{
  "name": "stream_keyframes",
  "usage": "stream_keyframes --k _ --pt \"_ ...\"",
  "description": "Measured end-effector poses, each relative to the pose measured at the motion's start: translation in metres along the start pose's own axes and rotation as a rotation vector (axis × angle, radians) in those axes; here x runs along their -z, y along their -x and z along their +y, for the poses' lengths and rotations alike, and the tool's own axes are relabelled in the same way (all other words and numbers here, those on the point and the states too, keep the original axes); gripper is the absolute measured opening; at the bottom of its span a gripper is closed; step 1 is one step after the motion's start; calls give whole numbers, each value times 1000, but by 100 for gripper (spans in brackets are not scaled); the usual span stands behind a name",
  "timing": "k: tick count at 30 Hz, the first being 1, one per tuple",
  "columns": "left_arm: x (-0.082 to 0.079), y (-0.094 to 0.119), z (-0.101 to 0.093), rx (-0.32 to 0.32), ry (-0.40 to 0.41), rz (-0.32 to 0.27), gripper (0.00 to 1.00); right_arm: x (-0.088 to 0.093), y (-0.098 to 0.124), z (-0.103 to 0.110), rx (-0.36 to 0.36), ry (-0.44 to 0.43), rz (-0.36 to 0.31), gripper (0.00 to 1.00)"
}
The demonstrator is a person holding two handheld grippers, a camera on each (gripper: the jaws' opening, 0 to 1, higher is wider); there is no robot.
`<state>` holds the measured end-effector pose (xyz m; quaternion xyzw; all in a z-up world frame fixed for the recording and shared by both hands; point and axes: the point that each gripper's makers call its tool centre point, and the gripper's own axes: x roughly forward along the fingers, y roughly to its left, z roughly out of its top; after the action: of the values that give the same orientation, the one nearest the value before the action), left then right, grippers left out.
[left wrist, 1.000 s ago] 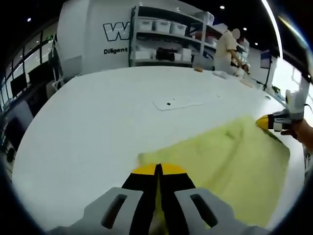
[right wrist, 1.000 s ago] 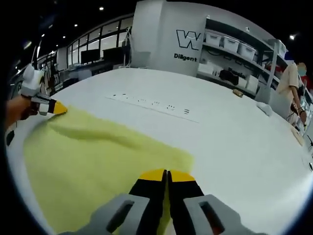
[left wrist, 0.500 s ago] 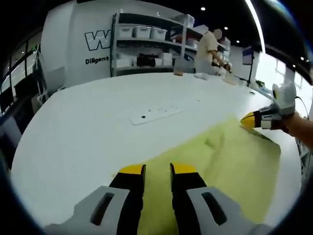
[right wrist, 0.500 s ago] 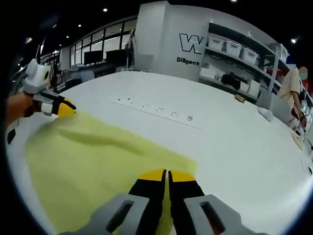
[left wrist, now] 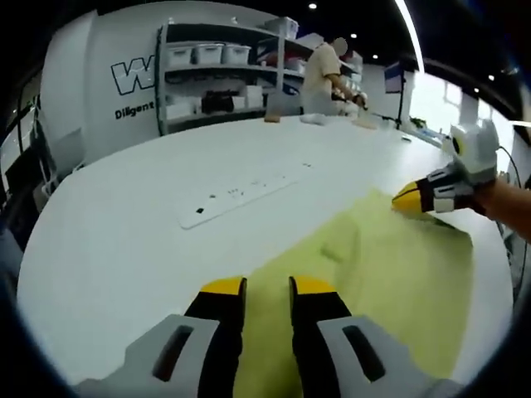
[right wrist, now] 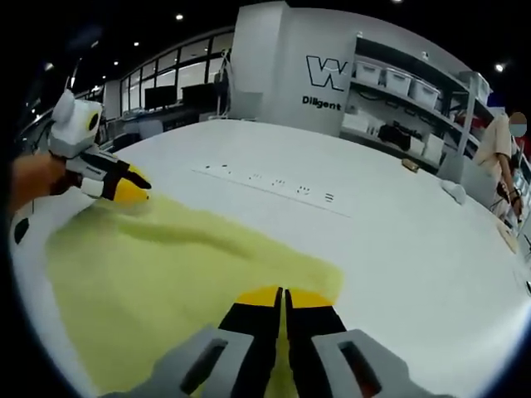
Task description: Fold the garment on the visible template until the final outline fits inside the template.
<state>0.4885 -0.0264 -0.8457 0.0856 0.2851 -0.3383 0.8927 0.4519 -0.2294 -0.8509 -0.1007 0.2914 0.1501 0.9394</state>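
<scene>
Left gripper view shows the wide white table, with much bare surface to the left and far side, up to its round edge. On its near right part lies the yellow garment, flat with some soft wrinkles. The left gripper stands open above the garment's near edge, its jaws apart. In the right gripper view, the right gripper is closed on the garment's edge.
</scene>
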Motion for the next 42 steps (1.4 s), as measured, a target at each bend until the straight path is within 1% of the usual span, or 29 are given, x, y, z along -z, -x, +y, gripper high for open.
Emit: stream_keyframes --k 5,8,12,15,24,27,30,32,34,39,42 --pt "5 -3 -2 6 -10 15 17 -1 1 0 -2 1 -4 0" --pt "8 -4 -2 6 -8 25 14 -1 1 0 -1 0 -5 0" --pt "7 -4 -3 2 -10 25 5 1 1 2 -4 -1 -2 0" --pt "8 -3 -2 0 -5 28 0 3 1 3 -7 -2 0 0" --pt "8 -4 0 -15 -11 26 0 5 3 2 -5 -6 2 0" --pt "3 0 3 -27 -7 11 0 6 3 1 -3 -6 4 0" --pt "-4 4 12 -59 -8 -10 0 9 4 0 -2 -7 9 0" --pt "-6 6 18 -69 3 -16 0 11 4 0 -3 -10 11 0" --pt "-7 8 25 -96 -2 -22 0 13 4 1 -3 -10 13 0" --pt "1 2 23 -96 -12 -3 0 15 3 4 -7 -11 19 0" --pt "3 0 23 -97 -11 0 0 15 3 4 -8 -8 21 0"
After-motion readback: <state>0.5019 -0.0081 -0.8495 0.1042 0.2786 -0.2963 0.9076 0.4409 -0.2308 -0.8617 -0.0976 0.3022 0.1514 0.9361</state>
